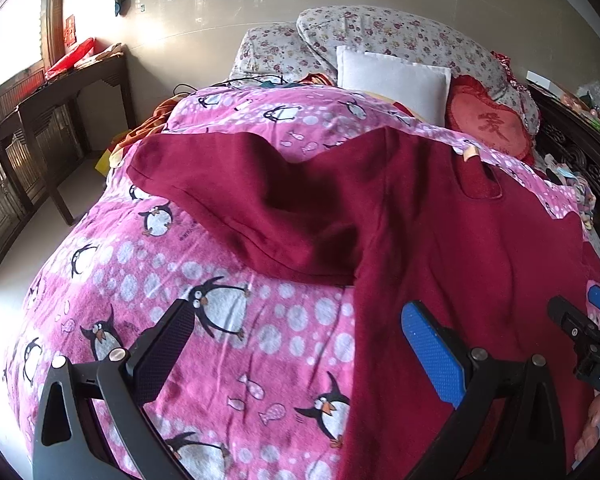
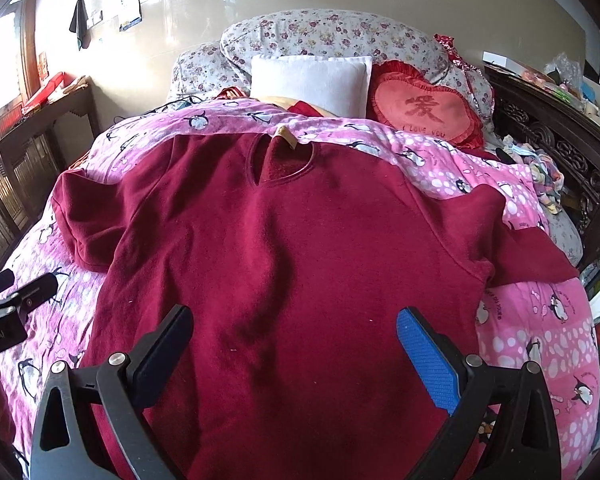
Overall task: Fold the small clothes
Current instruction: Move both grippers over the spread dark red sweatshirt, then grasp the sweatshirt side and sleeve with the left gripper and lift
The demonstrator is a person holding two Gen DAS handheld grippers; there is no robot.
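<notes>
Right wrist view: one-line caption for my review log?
Open right gripper hovers over a dark red sweater spread flat on a pink penguin blanket, pillows behind.

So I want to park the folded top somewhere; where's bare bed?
Free: pink penguin quilt left of the dark red fleece top, and near its right sleeve. Crowded: white pillow, heart cushion at the head.

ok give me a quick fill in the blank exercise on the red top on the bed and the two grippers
1. The dark red top lies spread on a pink blanket printed with ____.
2. The left gripper and right gripper both have their jaws ____.
3. The red cushion beside the white pillow is shaped like a ____.
4. The top's neckline points toward the ____ of the bed.

Missing words: penguins; open; heart; head
</notes>
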